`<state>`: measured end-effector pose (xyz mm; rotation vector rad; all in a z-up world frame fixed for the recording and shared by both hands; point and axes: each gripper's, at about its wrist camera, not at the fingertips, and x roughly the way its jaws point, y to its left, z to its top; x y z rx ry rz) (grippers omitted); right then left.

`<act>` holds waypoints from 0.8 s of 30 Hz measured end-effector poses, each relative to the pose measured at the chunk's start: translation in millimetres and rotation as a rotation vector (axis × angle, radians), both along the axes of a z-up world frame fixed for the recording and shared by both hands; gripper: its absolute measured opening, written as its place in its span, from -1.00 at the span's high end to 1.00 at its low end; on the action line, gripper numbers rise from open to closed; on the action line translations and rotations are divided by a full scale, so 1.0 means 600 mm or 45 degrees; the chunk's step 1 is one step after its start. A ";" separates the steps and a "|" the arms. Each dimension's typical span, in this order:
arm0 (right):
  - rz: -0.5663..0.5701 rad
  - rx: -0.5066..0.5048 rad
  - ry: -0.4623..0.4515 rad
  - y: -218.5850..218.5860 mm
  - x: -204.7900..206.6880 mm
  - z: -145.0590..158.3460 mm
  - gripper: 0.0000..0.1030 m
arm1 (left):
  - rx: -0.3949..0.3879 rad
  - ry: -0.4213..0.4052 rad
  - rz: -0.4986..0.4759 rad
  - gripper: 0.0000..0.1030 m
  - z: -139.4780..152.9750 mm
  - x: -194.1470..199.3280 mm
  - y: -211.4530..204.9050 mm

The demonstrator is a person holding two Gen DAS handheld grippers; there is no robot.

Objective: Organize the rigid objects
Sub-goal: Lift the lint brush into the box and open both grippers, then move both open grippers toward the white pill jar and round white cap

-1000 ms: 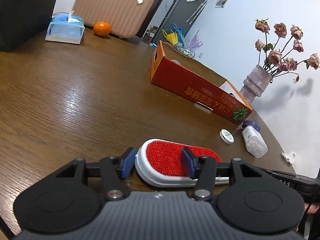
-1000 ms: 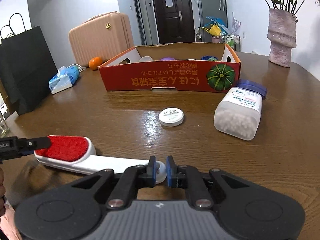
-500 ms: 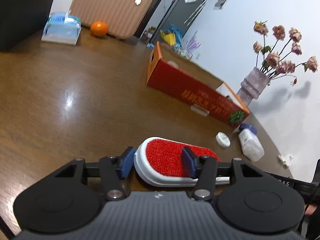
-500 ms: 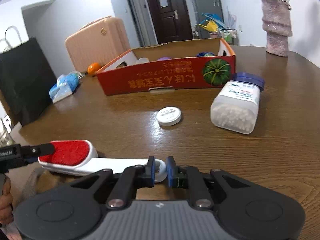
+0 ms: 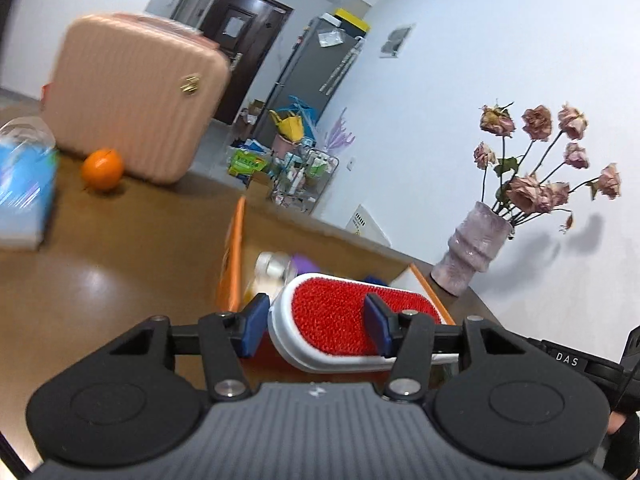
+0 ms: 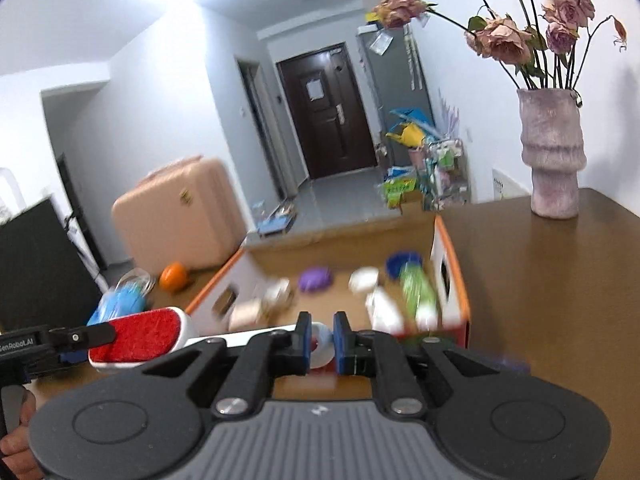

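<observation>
We hold the lint brush [image 5: 340, 320] between both tools, up off the wooden table [image 5: 100, 272]: our left gripper [image 5: 316, 326] is clamped across its red head, one blue pad on each long side, and our right gripper [image 6: 322, 339] is pinched narrow on the white rounded end of its handle. In the right wrist view the brush [image 6: 148, 334] runs out to the left of our fingers, with the left tool's black arm reaching in to its red face. Just ahead of and below both tools lies the open orange cardboard box [image 6: 452, 276], its contents blurred; we can make out a purple piece [image 6: 316, 279], a blue one and a green-and-white bottle inside. Farther off to the right stands the vase of dried roses [image 6: 554, 152]; to the left sit an orange [image 5: 102, 169], a tissue pack [image 5: 24, 196] and a pink suitcase [image 5: 132, 104].
</observation>
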<state>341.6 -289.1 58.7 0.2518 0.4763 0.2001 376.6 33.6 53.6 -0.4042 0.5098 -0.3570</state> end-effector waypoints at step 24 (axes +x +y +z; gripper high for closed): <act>0.101 -0.250 0.055 0.021 0.129 -0.044 0.54 | 0.460 -0.099 0.038 -0.42 -0.014 0.023 -0.046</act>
